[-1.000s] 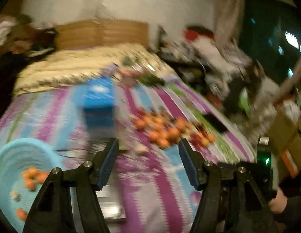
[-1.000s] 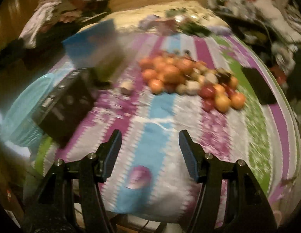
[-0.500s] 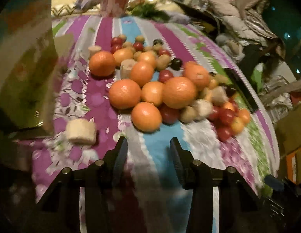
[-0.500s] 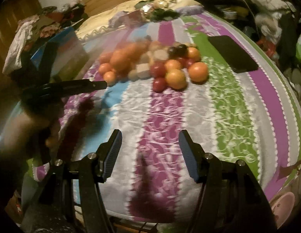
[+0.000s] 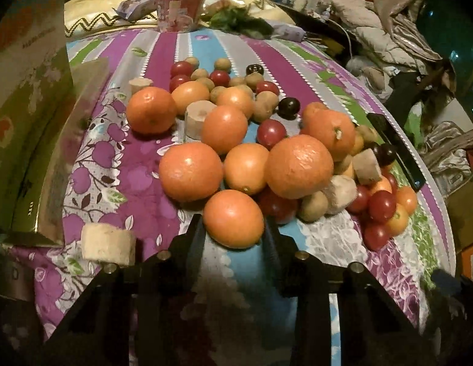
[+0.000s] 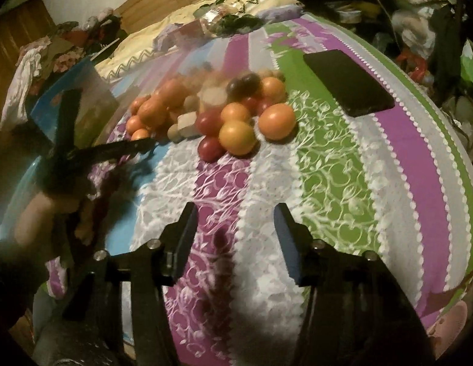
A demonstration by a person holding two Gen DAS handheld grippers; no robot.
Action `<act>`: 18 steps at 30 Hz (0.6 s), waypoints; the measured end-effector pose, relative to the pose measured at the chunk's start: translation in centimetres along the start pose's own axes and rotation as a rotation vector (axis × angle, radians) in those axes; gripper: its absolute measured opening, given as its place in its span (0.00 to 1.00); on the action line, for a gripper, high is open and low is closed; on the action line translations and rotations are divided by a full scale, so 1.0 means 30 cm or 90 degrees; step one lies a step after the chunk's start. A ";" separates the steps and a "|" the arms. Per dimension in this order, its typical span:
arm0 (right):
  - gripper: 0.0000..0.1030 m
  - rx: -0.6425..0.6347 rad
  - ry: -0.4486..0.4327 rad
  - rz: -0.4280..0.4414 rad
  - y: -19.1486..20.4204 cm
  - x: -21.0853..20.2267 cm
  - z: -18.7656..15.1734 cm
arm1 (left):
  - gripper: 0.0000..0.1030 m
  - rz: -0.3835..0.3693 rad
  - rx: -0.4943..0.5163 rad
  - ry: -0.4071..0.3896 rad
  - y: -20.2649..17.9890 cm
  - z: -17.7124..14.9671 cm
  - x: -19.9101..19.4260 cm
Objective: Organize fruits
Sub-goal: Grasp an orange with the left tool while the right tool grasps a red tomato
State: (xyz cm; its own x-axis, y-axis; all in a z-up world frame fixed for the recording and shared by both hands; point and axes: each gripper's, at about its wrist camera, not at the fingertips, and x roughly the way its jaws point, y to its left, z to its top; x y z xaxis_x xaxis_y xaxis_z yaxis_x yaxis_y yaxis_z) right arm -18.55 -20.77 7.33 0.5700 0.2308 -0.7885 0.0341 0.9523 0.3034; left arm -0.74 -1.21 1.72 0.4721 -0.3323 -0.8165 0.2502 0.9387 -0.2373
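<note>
A heap of fruit point(image 5: 266, 140) lies on the striped bedspread: oranges, red tomatoes, dark plums, small brown fruits and pale cut chunks. My left gripper point(image 5: 233, 228) has its jaws around the nearest orange point(image 5: 233, 218), the pads at its sides; contact is not clear. My right gripper point(image 6: 233, 231) is open and empty above bare bedspread, nearer than the heap point(image 6: 224, 116). The left gripper point(image 6: 145, 145) shows in the right wrist view at the heap's left edge.
A green and blue carton point(image 5: 26, 116) stands left of the heap. A pale chunk point(image 5: 108, 245) lies alone near the left fingers. A black phone point(image 6: 347, 82) lies right of the heap. A turquoise basket point(image 6: 19, 189) sits at far left. Clutter lines the bed's right side.
My left gripper has moved forward to the heap and narrowed its jaws around the front orange. My right gripper has shifted right and a little closer to the fruit.
</note>
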 end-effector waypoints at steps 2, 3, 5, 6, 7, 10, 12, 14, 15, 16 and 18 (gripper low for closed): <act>0.45 0.008 0.000 -0.001 -0.023 0.010 0.017 | 0.38 -0.002 0.004 -0.002 -0.004 -0.015 -0.021; 0.45 0.013 -0.001 -0.002 -0.033 0.015 0.027 | 0.38 -0.002 0.007 -0.005 -0.008 -0.026 -0.036; 0.45 0.033 -0.003 -0.005 -0.060 0.022 0.051 | 0.38 -0.005 0.013 -0.011 -0.011 -0.056 -0.080; 0.45 0.039 -0.006 -0.005 -0.068 0.023 0.062 | 0.38 -0.008 0.011 -0.014 -0.009 -0.071 -0.101; 0.45 0.040 -0.009 -0.003 -0.069 0.022 0.071 | 0.38 -0.009 0.009 -0.016 -0.006 -0.083 -0.117; 0.45 0.018 -0.014 0.006 -0.037 0.028 0.098 | 0.38 -0.009 -0.001 -0.020 0.010 -0.123 -0.170; 0.45 -0.007 -0.009 0.017 0.001 0.047 0.113 | 0.38 -0.007 -0.006 -0.024 0.019 -0.141 -0.193; 0.45 -0.032 -0.005 0.033 0.045 0.068 0.132 | 0.38 -0.006 -0.017 -0.027 0.032 -0.153 -0.217; 0.45 -0.044 -0.006 0.039 0.065 0.078 0.144 | 0.38 -0.006 -0.019 -0.028 0.035 -0.156 -0.223; 0.45 -0.050 -0.008 0.042 0.077 0.087 0.155 | 0.38 -0.008 -0.021 -0.029 0.039 -0.161 -0.235; 0.45 -0.051 -0.003 0.050 0.095 0.112 0.174 | 0.38 -0.013 -0.020 -0.031 0.037 -0.171 -0.253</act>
State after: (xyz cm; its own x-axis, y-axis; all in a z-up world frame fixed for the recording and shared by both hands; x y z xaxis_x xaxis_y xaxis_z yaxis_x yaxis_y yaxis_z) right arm -12.27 -18.31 8.34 0.5721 0.3050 -0.7614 -0.0769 0.9441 0.3205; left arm -8.38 2.83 4.96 0.5079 -0.3540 -0.7853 0.2329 0.9341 -0.2705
